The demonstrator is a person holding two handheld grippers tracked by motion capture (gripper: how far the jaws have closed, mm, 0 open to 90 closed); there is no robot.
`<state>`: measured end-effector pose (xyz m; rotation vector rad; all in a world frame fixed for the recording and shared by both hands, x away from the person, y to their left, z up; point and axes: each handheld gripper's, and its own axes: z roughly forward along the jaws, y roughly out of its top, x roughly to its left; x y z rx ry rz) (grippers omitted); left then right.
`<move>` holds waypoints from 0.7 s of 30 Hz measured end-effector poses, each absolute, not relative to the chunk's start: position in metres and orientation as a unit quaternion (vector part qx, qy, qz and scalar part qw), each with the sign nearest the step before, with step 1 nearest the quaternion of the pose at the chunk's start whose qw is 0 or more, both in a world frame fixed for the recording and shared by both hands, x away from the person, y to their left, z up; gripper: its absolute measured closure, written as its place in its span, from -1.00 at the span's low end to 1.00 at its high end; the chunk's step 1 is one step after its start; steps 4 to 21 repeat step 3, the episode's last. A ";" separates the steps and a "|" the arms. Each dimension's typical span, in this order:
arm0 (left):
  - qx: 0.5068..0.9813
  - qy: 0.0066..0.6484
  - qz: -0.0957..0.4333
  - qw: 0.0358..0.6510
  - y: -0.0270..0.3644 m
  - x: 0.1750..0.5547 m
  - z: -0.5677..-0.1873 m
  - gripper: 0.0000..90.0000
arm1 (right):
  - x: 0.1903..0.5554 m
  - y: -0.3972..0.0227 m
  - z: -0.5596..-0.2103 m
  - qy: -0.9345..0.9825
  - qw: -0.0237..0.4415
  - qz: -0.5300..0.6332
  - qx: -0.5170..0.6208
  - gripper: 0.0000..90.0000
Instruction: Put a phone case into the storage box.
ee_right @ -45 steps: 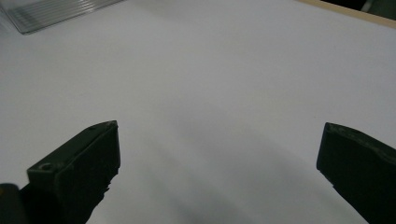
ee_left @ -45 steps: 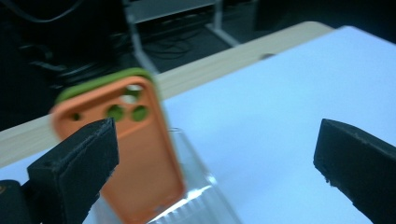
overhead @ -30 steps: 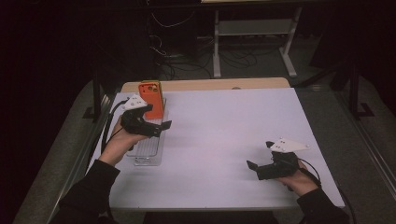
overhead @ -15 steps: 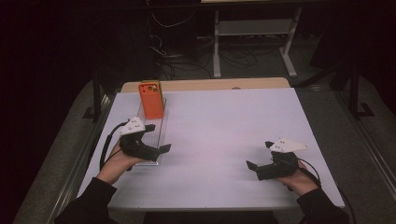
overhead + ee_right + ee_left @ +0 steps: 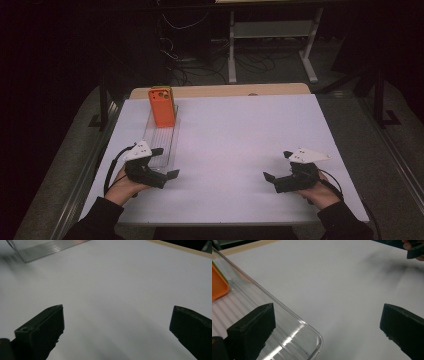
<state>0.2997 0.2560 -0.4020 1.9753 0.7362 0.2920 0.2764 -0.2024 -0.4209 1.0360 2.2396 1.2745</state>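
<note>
An orange phone case (image 5: pixel 161 107) stands upright at the far end of a clear ribbed tray (image 5: pixel 165 145) on the left of the white table; a thin green edge shows behind it. My left gripper (image 5: pixel 166 162) hovers at the tray's near end, open and empty. In the left gripper view its left jaw sits over the tray's corner (image 5: pixel 313 331) and the orange case (image 5: pixel 218 286) lies at the left edge. My right gripper (image 5: pixel 276 166) rests open and empty on the table's near right, with bare white surface between its jaws (image 5: pixel 117 327).
A wooden strip (image 5: pixel 225 91) borders the table's far edge, with a metal stand and cables on the dark floor beyond. The tray's end (image 5: pixel 47 247) shows at the top left of the right gripper view. The right gripper (image 5: pixel 414 250) shows far off in the left gripper view.
My left gripper has drawn back from the orange case toward the near end of the tray, leaving the case standing. The right gripper has stayed put.
</note>
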 end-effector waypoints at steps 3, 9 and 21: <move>0.814 0.299 0.121 0.483 0.256 0.300 -0.403 -1.00 | 0.276 -0.202 -0.421 0.793 0.180 0.451 0.368 -1.00; 0.814 0.299 0.121 0.483 0.256 0.300 -0.403 -1.00 | 0.276 -0.202 -0.421 0.793 0.180 0.451 0.368 -1.00; 0.814 0.299 0.121 0.483 0.256 0.300 -0.403 -1.00 | 0.276 -0.202 -0.421 0.793 0.180 0.451 0.368 -1.00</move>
